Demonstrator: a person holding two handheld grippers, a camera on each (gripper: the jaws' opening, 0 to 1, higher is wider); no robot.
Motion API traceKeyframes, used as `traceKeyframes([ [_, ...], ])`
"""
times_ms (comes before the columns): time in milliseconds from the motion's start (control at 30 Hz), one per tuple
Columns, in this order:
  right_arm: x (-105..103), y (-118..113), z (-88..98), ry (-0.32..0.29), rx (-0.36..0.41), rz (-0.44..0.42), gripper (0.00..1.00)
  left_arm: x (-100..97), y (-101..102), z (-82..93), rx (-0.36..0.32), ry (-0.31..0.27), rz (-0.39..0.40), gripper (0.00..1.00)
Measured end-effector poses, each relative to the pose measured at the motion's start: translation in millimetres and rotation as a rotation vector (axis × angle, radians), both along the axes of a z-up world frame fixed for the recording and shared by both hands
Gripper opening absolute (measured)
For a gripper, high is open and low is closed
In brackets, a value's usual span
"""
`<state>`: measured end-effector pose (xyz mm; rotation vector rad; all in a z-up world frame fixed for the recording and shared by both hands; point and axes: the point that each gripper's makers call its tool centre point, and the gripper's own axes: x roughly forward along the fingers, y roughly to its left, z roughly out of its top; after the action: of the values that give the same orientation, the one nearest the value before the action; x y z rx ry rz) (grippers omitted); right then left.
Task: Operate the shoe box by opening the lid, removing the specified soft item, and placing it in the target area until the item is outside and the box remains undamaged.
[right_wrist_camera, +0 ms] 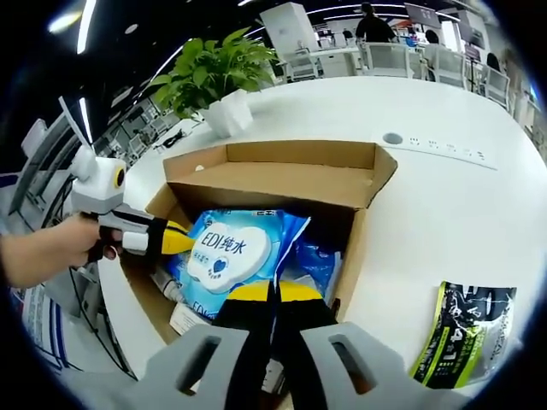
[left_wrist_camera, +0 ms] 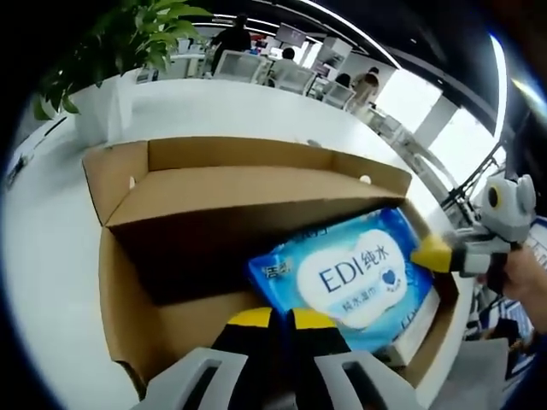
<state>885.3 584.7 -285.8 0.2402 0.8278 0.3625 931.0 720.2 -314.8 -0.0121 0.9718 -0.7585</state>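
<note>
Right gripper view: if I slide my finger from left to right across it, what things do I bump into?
A person's hand → the other claw with its yellow tip → the blue wet-wipes pack in the open shoe box → the white table → a green and black packet.

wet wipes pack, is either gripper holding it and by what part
Both seem to: the left gripper pinches the wet wipes pack at its near edge, the right gripper likewise. Both sets of fingers look shut on it, inside the open box.
</note>
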Motion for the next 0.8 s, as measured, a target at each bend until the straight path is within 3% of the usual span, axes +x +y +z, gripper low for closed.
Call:
traceKeyframes([
  [433, 2, 4, 2.7, 0.010, 0.021, -0.019, 0.00, 4.0, 9, 19.8, 0.015, -0.054, -0.003, 0.01],
  [800, 1, 3, 24.8, -0.022, 0.036, -0.014, 0.00, -0.2, 8, 53.7, -0.007, -0.099, 0.018, 0.00],
])
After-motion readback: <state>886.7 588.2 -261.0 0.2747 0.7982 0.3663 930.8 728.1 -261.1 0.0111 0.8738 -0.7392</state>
